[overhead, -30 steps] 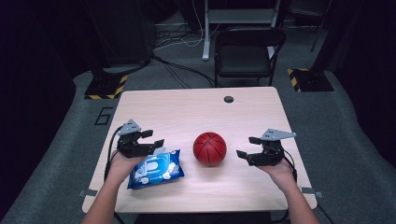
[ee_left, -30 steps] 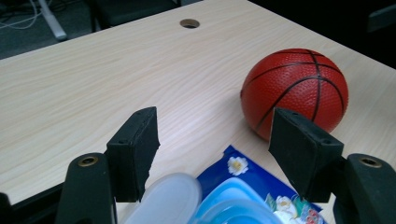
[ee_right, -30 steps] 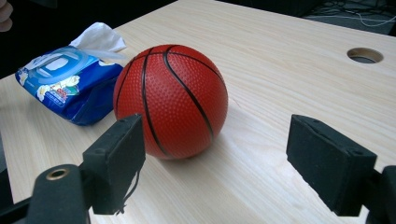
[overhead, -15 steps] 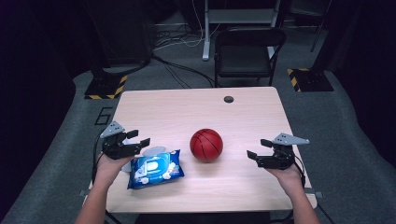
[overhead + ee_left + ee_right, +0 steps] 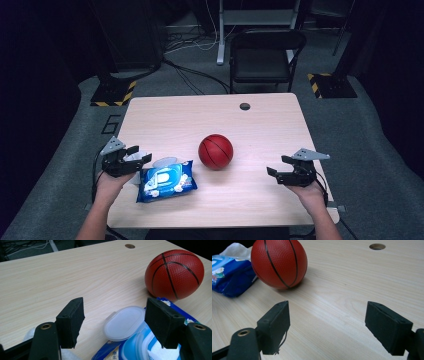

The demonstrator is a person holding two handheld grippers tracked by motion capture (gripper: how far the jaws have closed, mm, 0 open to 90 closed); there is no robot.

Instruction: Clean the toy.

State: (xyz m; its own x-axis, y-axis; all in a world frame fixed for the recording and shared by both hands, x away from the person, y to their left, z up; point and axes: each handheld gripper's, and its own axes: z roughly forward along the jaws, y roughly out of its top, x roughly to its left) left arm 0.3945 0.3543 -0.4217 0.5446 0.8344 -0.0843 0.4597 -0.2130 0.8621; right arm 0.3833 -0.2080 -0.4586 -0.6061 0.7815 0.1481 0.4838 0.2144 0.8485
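Observation:
A red mini basketball [image 5: 215, 151] [image 5: 175, 273] [image 5: 279, 262] rests mid-table. To its left lies a blue wet-wipes pack [image 5: 166, 181] [image 5: 229, 272] with its white lid [image 5: 167, 162] [image 5: 125, 322] flipped open. My left gripper [image 5: 140, 155] [image 5: 113, 307] hovers low at the pack's left end, open, its jaws on either side of the lid without touching it. A white wipe [image 5: 30, 333] lies under that gripper. My right gripper [image 5: 279, 166] [image 5: 327, 312] is open over bare wood to the right of the ball, with nothing between its jaws.
The wooden table [image 5: 210, 120] has a small round cable hole [image 5: 244, 106] [image 5: 377, 246] near its far edge. A black chair [image 5: 267, 60] stands behind the table, and cables run across the grey floor.
Both hands have drawn apart and sunk toward the near edge: the left gripper went left off the pack, the right gripper went right. The ball has shifted slightly left.

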